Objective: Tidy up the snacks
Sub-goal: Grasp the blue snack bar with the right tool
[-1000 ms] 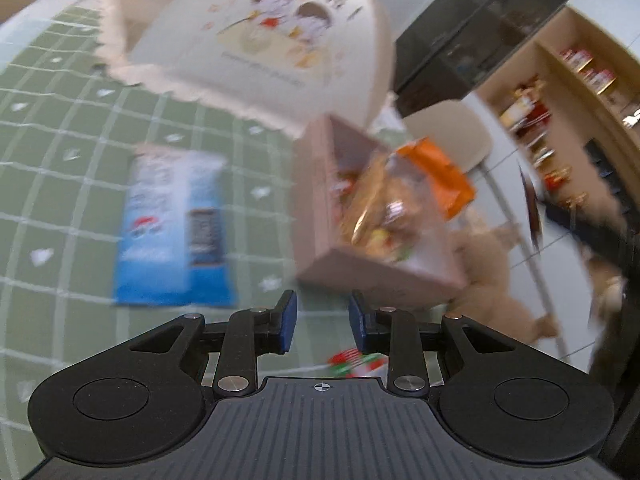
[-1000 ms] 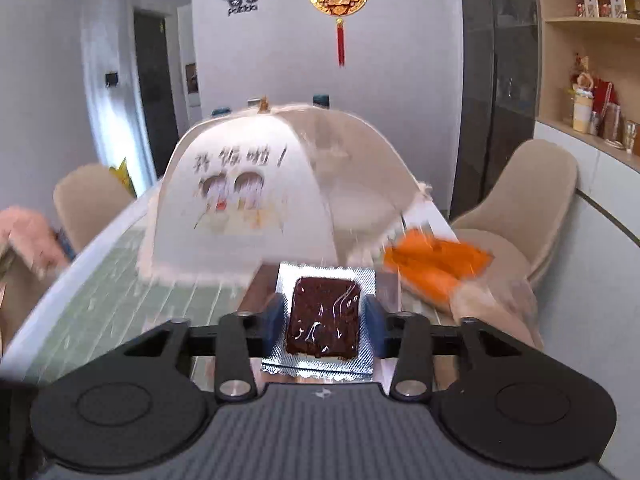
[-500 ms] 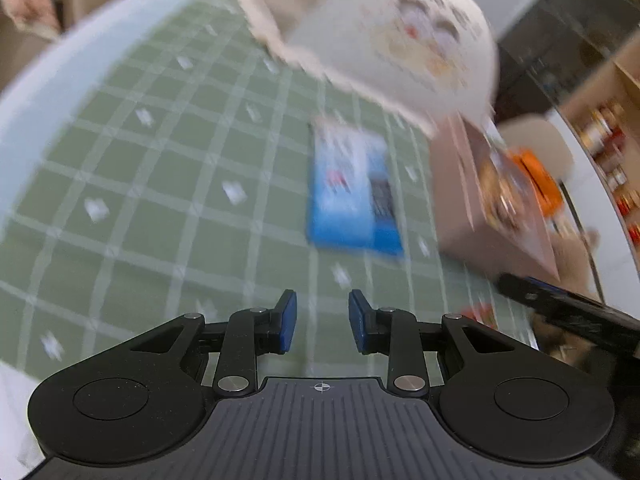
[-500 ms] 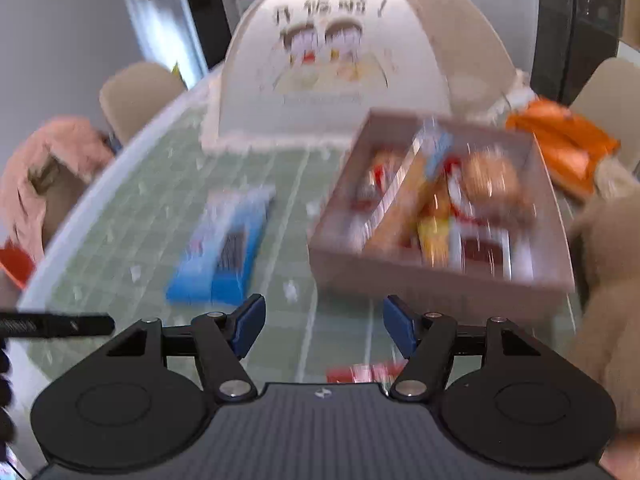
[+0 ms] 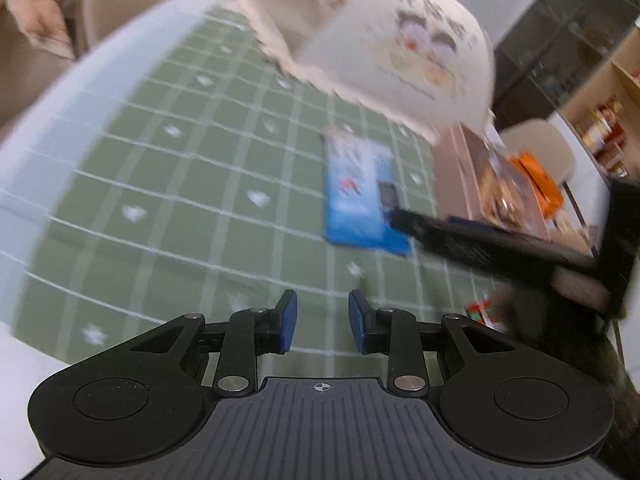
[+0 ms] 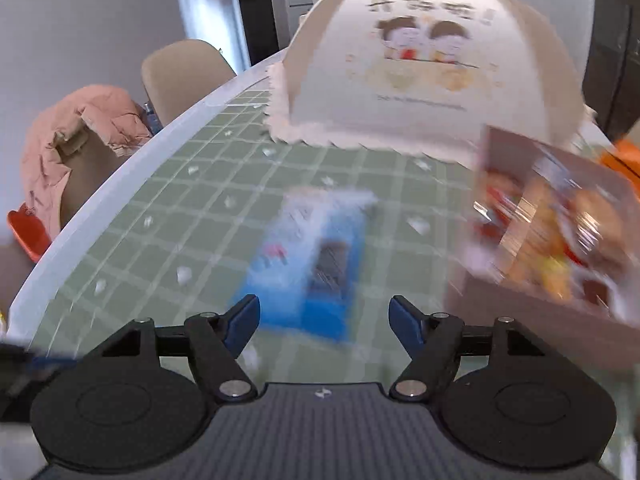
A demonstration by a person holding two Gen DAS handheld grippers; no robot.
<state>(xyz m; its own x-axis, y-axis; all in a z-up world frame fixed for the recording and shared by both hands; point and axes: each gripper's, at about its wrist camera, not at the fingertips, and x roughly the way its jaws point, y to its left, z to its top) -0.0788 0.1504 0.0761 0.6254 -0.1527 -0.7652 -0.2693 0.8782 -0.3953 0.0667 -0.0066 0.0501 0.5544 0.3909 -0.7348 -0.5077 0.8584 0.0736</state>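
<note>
A blue snack packet point(image 6: 308, 260) lies flat on the green checked tablecloth point(image 6: 168, 216); it also shows in the left wrist view point(image 5: 360, 196). A brown cardboard box point(image 6: 552, 240) holding several snacks stands to its right, and shows in the left wrist view point(image 5: 472, 184). My right gripper point(image 6: 324, 316) is open and empty, just before the blue packet. My left gripper point(image 5: 322, 318) is open with a narrow gap and empty, above bare cloth. The right gripper's finger point(image 5: 460, 236) reaches in beside the packet.
A white domed food cover point(image 6: 424, 64) with a cartoon print stands behind the packet. An orange packet point(image 5: 536, 180) lies beyond the box. A small red wrapper point(image 5: 482, 312) lies near the front. Chairs point(image 6: 180, 72) and a pink jacket point(image 6: 76, 136) stand at the table's left edge.
My right gripper let go of the chocolate bar, opened wide and swung left toward the blue packet. My left gripper moved left, away from the box.
</note>
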